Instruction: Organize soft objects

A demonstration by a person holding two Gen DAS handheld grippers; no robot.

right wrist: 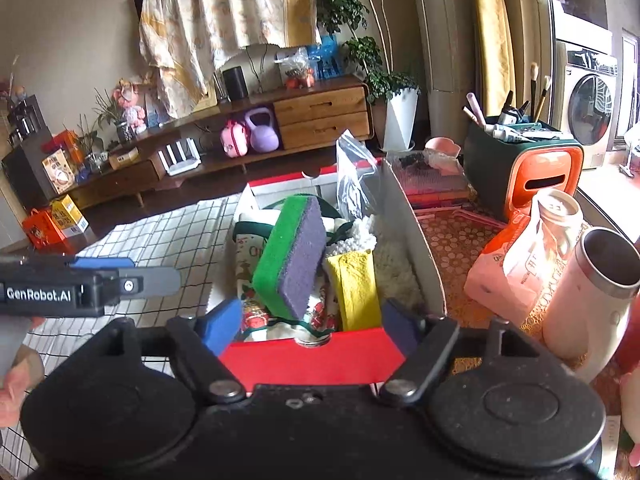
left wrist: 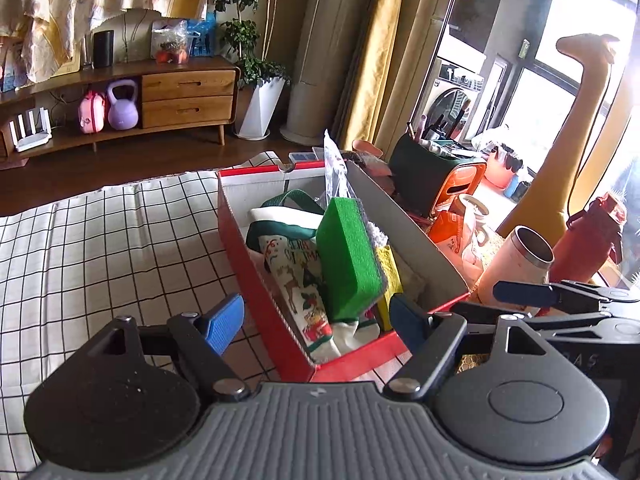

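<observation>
Behind the work area we see a wooden sideboard (right wrist: 320,116) with a purple kettlebell (right wrist: 262,130) under it and draped yellow curtains. Closer, a checked cloth (left wrist: 112,240) covers the surface, and on it stands a red cardboard box (left wrist: 264,280) with white inner walls. Inside the box we find a green sponge (left wrist: 352,256) with a purple scouring face, standing tilted on edge and leaning on a Christmas-print cloth bag (left wrist: 296,276) with green handles. Just beside the sponge sits a yellow cloth (right wrist: 356,288), and past that something white and fluffy, perhaps a towel, though we cannot tell for sure.

Our left gripper (left wrist: 316,320) hangs over the near end of the box, its blue fingers spread wide with nothing between them. Our right gripper (right wrist: 310,322) is likewise wide open and empty, straddling the near red wall of the box. To the right of the box stand a white steel-lined tumbler (right wrist: 592,292) and a red bottle (left wrist: 588,240).
</observation>
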